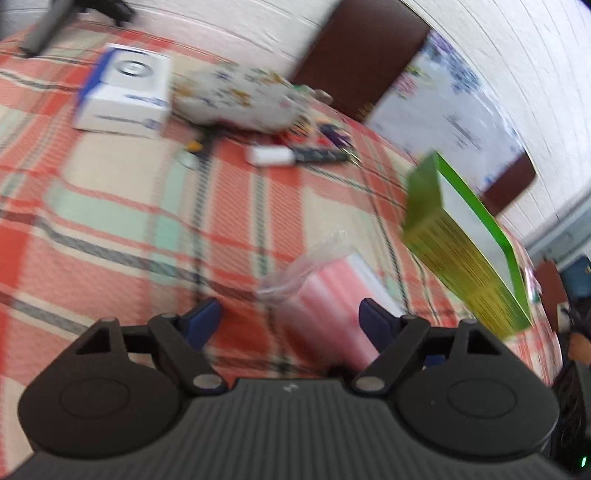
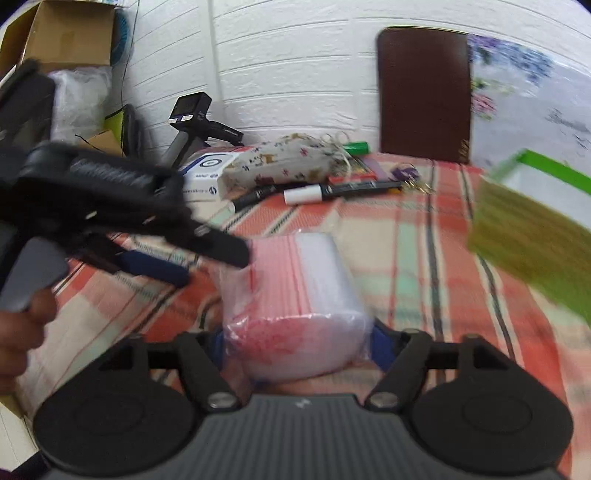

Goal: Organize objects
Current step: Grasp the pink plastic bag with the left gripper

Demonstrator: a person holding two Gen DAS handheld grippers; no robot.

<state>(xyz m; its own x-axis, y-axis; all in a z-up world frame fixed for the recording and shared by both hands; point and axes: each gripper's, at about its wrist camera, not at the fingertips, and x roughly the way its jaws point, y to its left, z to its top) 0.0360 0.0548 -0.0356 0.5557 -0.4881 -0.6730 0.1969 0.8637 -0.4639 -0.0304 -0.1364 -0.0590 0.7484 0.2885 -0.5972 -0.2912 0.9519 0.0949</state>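
Right wrist view: right tool (image 2: 297, 341) clamps one plastic-wrapped pink pack (image 2: 295, 295); left tool (image 2: 218, 262) spread and empty; one green book (image 2: 532, 236), two markers (image 2: 343, 192) on the bench (image 2: 424, 266)

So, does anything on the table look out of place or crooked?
Yes. The green book is steeply tilted, one end raised, not lying flat on the checked tablecloth; what holds it is not visible. The markers lie scattered beside the floral pouch. The pictures are blurred.

A home room: a plaid tablecloth (image 2: 424, 258) covers the table, a brown chair (image 2: 424, 96) stands behind it against a white wall (image 2: 288, 66), beside a cardboard box (image 2: 70, 33).
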